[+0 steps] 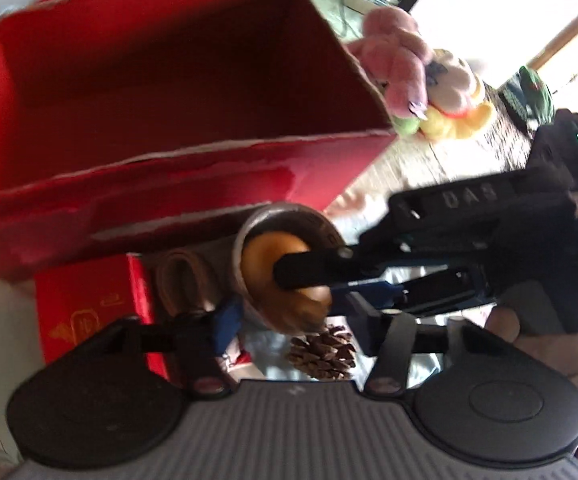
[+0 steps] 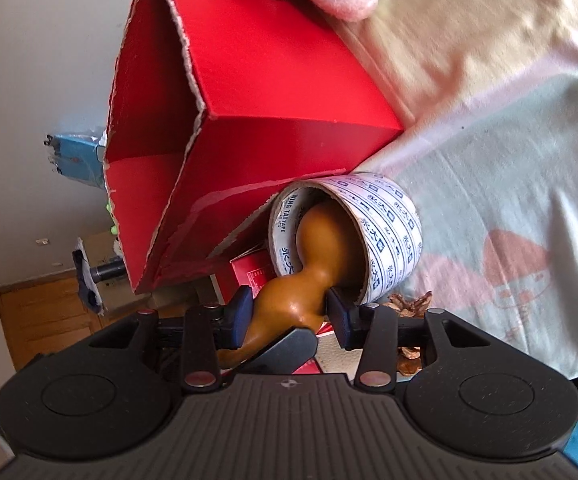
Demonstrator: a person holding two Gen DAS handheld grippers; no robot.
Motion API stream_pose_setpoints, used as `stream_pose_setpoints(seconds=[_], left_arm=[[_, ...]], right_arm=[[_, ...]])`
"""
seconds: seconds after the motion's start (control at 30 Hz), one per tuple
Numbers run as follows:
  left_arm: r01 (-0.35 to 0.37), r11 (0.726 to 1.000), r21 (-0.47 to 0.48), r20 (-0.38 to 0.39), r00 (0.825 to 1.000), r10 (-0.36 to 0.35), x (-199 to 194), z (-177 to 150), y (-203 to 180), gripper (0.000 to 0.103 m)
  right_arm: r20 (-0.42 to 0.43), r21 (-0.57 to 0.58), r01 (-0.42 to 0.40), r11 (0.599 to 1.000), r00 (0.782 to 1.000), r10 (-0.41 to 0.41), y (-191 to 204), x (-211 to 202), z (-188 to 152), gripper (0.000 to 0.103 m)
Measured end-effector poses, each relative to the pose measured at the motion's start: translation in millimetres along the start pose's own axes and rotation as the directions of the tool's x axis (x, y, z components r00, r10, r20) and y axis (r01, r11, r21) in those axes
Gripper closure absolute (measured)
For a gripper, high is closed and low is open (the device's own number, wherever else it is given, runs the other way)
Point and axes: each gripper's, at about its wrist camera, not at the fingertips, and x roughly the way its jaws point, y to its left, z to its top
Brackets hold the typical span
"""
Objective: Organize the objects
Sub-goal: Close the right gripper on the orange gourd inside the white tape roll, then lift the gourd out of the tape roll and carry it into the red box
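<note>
Right gripper [image 2: 287,314] clamps the gourd [image 2: 289,300], poked through the tape roll [image 2: 385,232].

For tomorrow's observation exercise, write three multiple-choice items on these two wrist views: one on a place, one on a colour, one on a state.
1. Where is the gourd's far end?
A. Inside the tape roll
B. Inside the big box
C. On the pinecone

2. What colour is the big open box?
A. Blue
B. Red
C. Green

3. What is the right gripper doing?
A. Hanging open, holding nothing
B. Shut on the plush toy
C. Shut on the gourd

Answers:
1 A: the gourd's bulb sits within the roll's core.
2 B: its walls are red inside and out.
3 C: both pads press the gourd's narrow waist.
</note>
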Motion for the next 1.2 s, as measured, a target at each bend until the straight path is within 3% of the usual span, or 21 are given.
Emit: stream_pose_setpoints(seconds=[0.07, 0.13, 0.53, 0.77, 0.87, 1.0, 1.2], left_arm=[[-0.023, 1.0, 0.021, 0.007, 1.0, 0.023, 6, -1, -4, 0.058], [-0.042, 0.999, 0.018, 0.026, 0.999, 0.041, 5, -2, -4, 0.067], [-0.108, 0.99, 0.087, 0.139, 0.986, 0.096, -24, -15, -29, 0.066], [-0.08, 0.987, 0.136, 0.205, 0.977, 0.051, -58, -27, -42, 0.066], [-0.079, 0.982, 0.17, 0.257, 0.966, 0.034, -83, -34, -44, 0.066], [-0.08, 0.979, 0.186, 0.349, 0.937, 0.01, -110, -30, -44, 0.066], [-0.095, 0.985, 0.143, 0.459, 0.888, 0.019, -132, -15, -24, 0.067]], right_arm=[[0.003, 0.005, -0.009, 1.0, 1.0, 0.009, -3, 0, 0, 0.057], [0.016, -0.001, -0.015, 1.0, 1.0, 0.015, -6, -1, -1, 0.058], [0.071, -0.069, -0.063, 0.996, 0.995, 0.068, -2, -30, -23, 0.058], [0.155, -0.16, -0.03, 0.987, 0.986, 0.055, 18, -61, -55, 0.058], [0.205, -0.206, -0.016, 0.978, 0.977, 0.059, 34, -73, -68, 0.058], [0.288, -0.3, 0.022, 0.954, 0.955, 0.069, 67, -87, -84, 0.058], [0.39, -0.485, 0.136, 0.864, 0.918, 0.075, 116, -82, -82, 0.058]])
